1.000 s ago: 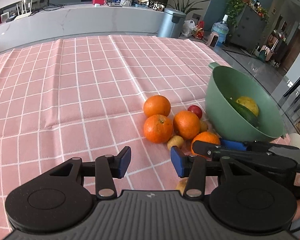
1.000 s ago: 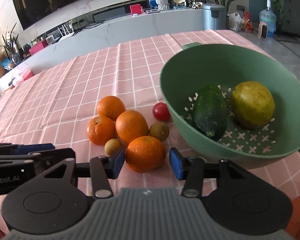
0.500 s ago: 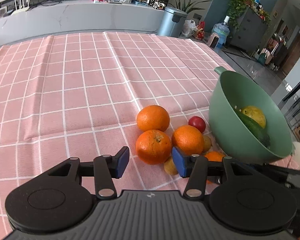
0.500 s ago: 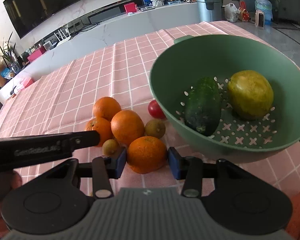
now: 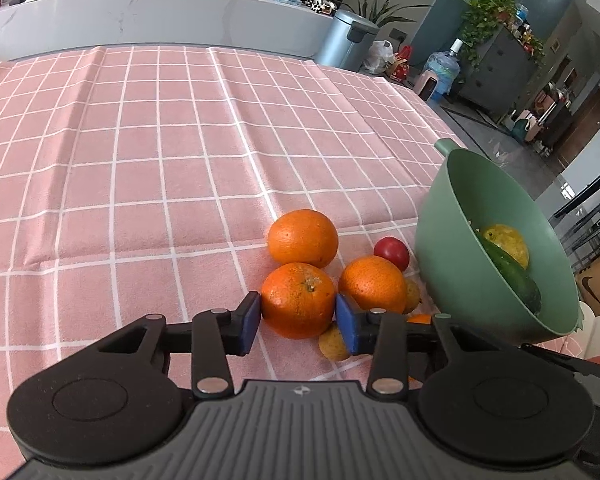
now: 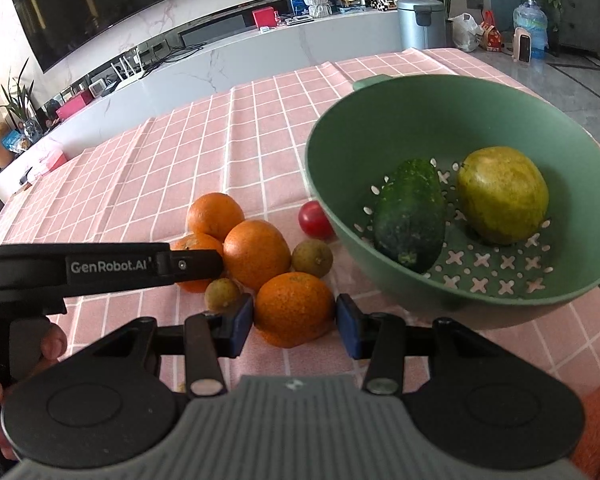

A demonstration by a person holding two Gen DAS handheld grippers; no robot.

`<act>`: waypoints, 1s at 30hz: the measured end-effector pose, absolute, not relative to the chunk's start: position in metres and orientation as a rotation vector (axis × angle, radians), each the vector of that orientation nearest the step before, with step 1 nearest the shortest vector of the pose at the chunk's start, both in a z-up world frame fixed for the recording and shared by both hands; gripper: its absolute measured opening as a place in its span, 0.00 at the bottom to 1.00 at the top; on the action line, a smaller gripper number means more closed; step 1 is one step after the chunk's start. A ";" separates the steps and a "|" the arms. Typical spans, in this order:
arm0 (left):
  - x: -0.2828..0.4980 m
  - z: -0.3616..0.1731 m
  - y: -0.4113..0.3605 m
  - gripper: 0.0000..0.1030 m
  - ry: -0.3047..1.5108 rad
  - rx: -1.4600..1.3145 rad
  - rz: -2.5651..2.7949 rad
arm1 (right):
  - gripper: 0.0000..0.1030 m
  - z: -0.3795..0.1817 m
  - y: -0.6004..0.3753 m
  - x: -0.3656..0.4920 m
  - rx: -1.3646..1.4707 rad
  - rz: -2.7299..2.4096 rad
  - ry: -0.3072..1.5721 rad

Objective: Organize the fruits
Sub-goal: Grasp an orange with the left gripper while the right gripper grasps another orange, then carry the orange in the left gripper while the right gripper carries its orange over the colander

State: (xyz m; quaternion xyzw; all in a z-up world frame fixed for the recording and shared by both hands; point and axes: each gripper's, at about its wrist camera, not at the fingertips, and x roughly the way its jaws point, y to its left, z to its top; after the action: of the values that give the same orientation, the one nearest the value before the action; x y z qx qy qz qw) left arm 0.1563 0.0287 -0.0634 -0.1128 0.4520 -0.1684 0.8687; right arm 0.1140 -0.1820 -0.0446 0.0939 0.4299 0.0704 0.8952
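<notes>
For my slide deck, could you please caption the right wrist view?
Right gripper brackets an orange on the pink tablecloth, beside a green colander holding cucumber and pear.

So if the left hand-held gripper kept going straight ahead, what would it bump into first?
The left hand-held gripper would first meet the orange with the stem, which already sits between its open blue pads. Whether the pads touch it yet is hard to tell. Behind it lies another orange.
</notes>
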 end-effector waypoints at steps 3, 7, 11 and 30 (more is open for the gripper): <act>0.149 -0.060 0.031 0.43 0.936 -0.235 -0.339 | 0.40 -0.044 -0.182 0.113 0.198 0.150 0.892; 0.139 -0.056 0.037 0.43 0.938 -0.245 -0.315 | 0.40 -0.040 -0.179 0.111 0.179 0.164 0.879; 0.129 -0.052 0.043 0.43 0.963 -0.259 -0.300 | 0.39 -0.036 -0.177 0.106 0.162 0.197 0.876; 0.108 -0.058 0.054 0.49 1.049 -0.287 -0.271 | 0.39 -0.036 -0.188 0.088 0.158 0.254 0.955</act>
State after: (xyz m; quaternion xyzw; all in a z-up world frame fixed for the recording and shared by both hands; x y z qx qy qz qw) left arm 0.1080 0.0538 -0.0583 -0.1361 0.4976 -0.1287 0.8470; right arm 0.0883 -0.1882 -0.0357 0.0755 0.4578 0.1218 0.8774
